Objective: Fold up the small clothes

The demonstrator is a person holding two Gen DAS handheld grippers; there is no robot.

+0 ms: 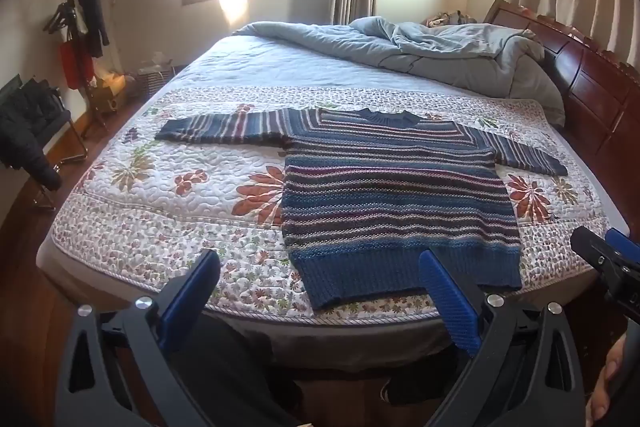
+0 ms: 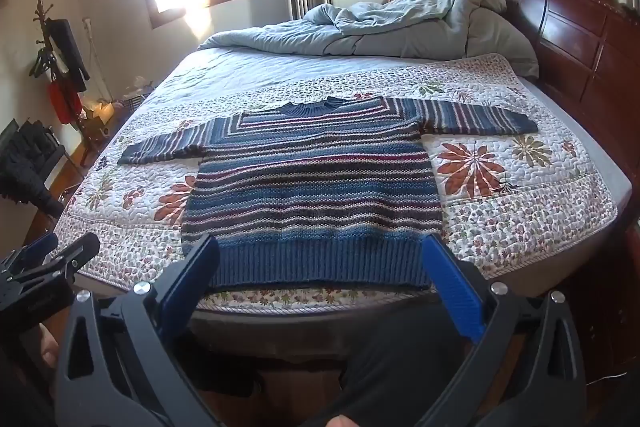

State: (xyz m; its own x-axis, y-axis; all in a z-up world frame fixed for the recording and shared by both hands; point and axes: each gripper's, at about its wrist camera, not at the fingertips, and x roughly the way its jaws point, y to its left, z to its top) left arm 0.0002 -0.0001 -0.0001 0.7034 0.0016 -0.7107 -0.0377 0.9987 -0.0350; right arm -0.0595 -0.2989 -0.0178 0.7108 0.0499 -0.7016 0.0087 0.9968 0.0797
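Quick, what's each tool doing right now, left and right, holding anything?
Left tool: open, holding nothing, off the striped sweater.
Right tool: open, holding nothing, off the sweater.

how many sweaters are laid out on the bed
1. The striped sweater lies flat on the flowered quilt near the foot of the bed, both sleeves spread out to the sides. The rumpled grey blanket by the headboard could hide more clothes.

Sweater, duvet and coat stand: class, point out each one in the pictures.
Sweater (image 2: 312, 183): right wrist view, middle of its striped body.
Duvet (image 1: 440, 47): left wrist view, its crumpled middle.
Coat stand (image 1: 74, 27): left wrist view, its wooden pole.
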